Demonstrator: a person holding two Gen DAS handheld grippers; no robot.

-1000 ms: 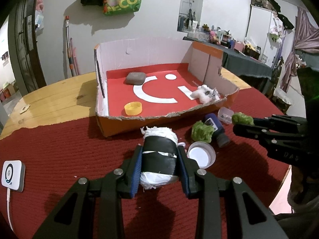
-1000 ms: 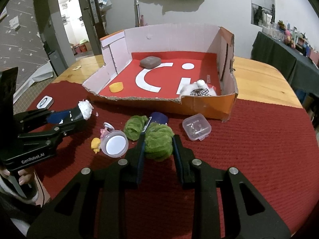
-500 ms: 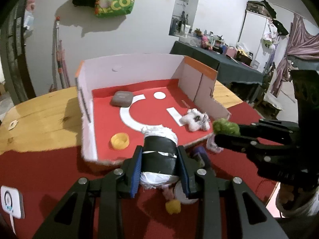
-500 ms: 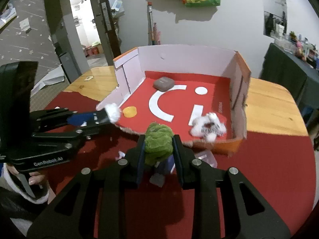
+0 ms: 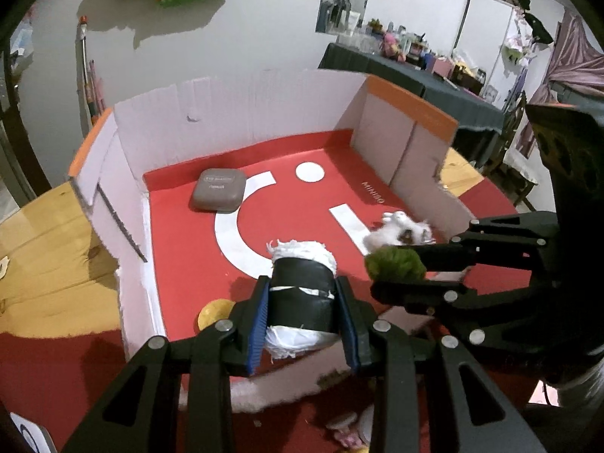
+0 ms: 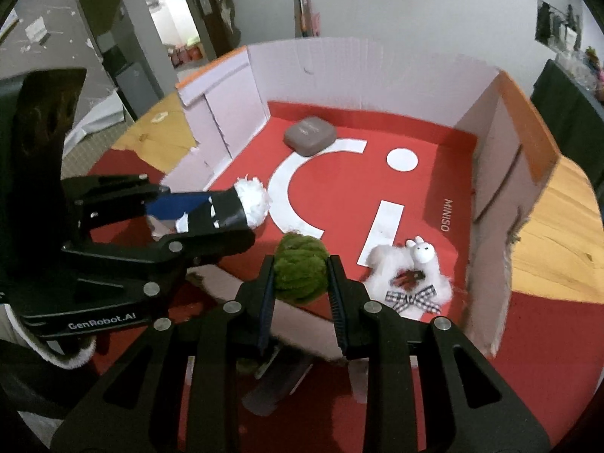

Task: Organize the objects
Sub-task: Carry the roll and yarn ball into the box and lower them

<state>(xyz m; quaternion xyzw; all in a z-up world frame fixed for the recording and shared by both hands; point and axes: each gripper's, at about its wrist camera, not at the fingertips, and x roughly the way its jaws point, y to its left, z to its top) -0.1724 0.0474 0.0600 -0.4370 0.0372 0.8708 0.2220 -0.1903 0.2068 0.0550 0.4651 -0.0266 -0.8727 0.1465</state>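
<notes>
My left gripper (image 5: 303, 304) is shut on a black roll with white stuffing at both ends (image 5: 302, 294), held over the front part of the red-floored cardboard box (image 5: 245, 109). To its right, my right gripper (image 6: 300, 277) is shut on a fuzzy green ball (image 6: 301, 273), also above the box's torn front wall. In the right wrist view the black roll (image 6: 222, 213) shows at the left in the left gripper (image 6: 241, 219). The left wrist view shows the green ball (image 5: 394, 263) held in the right gripper (image 5: 392, 268).
Inside the box lie a grey-brown case (image 5: 218, 190) at the back, a white plush llama (image 6: 409, 275) at the front right and a yellow cap (image 5: 215, 311) at the front left. Small items (image 5: 347, 430) lie on the red cloth before the box. A white device (image 5: 28, 432) lies at the left.
Both grippers have moved forward from above the red cloth to over the box's front wall, carrying the black roll and the green ball. The box now fills both views.
</notes>
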